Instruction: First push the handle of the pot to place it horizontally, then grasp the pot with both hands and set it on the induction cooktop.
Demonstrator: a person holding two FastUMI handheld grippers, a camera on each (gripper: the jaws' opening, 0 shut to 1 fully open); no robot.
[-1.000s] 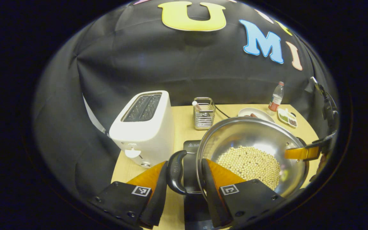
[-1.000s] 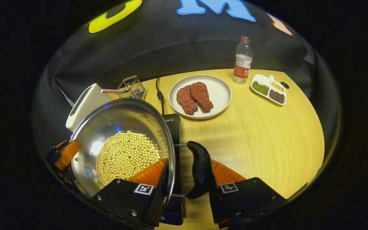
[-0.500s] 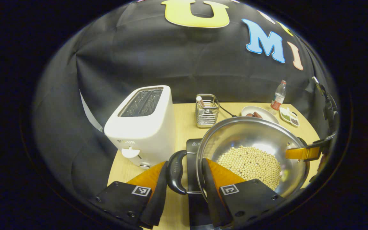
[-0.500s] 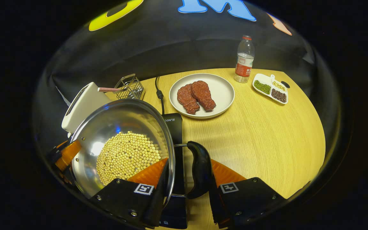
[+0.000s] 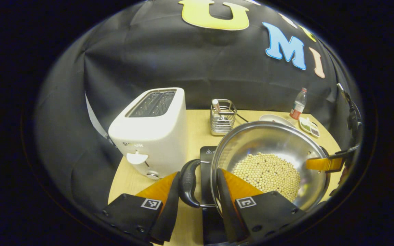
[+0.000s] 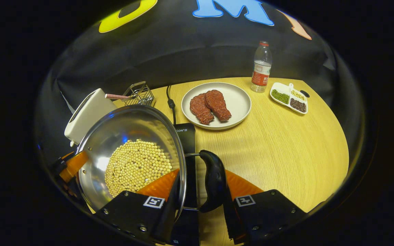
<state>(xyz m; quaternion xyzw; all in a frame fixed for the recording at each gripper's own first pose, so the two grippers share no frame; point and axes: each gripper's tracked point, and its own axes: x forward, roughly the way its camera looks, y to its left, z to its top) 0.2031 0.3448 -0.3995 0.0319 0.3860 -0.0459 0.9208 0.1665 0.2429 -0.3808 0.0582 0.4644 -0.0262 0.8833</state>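
Pot (image 5: 268, 164), steel and part-filled with pale beans (image 5: 267, 174), is seen held above the black induction cooktop (image 5: 206, 160) near the worktop's (image 6: 279, 143) front edge, carried by its two black side handles. The left hand-held gripper (image 5: 197, 201) is closed over the left handle (image 5: 187, 182), one finger outside the loop and the other against the pot wall; the right hand-held gripper (image 6: 200, 201) is clamped the same way on the right handle (image 6: 212, 181). Compared with a second ago, the pot is set slightly farther toward the back edge: in the left gripper view the toaster (image 5: 150, 130) now appears larger and nearer, the wire basket (image 5: 222, 117) sits just above the pot rim, and the plate (image 6: 216, 105) is almost wholly masked by that rim. In the right gripper view the plate of meat, bottle (image 6: 260, 67) and divided dish (image 6: 288, 96) have dropped a little lower in the picture. Most of the cooktop is hidden beneath the pot and the fingers, so it cannot be told whether the base touches it. The far gripper is cut off at the picture's edge in both views.
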